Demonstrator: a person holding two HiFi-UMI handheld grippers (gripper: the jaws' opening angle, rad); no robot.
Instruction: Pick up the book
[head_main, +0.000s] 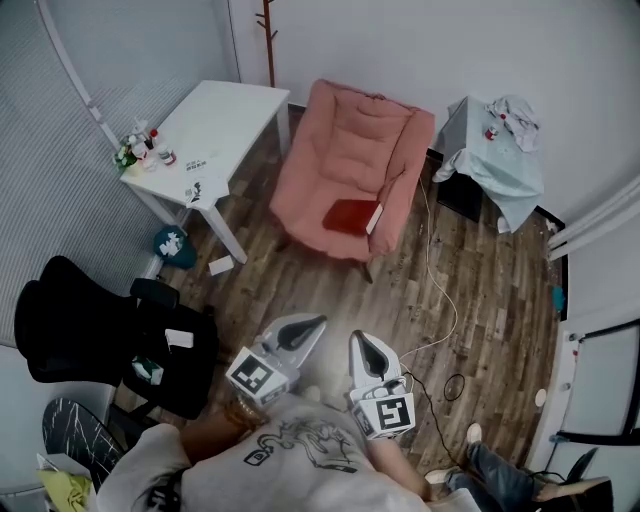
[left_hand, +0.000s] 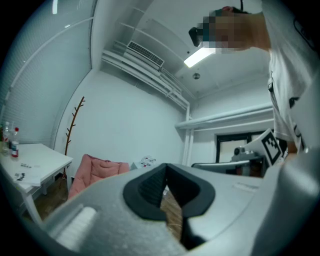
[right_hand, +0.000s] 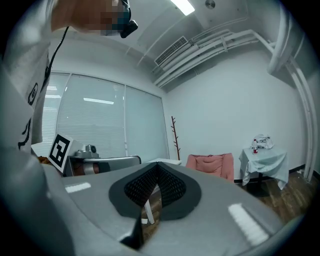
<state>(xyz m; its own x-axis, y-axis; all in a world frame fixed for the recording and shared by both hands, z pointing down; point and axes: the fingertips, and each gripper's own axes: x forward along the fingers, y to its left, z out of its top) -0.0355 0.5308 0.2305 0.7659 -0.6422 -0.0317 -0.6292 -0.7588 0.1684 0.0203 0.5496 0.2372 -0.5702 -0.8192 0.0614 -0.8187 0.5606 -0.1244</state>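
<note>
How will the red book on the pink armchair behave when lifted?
The red book looks thin and flat, so it is probably light and fairly stiff. It lies on the soft armchair, so pressing may sink it. Gripped by one cover, it could flop open.

Pink armchair (head_main: 350, 150) beside white table (head_main: 230, 115); black chair (head_main: 60, 320) apart.

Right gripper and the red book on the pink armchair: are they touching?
Apart. The head view shows the right gripper close to the person's body, with wood floor between it and the book on the armchair.
</note>
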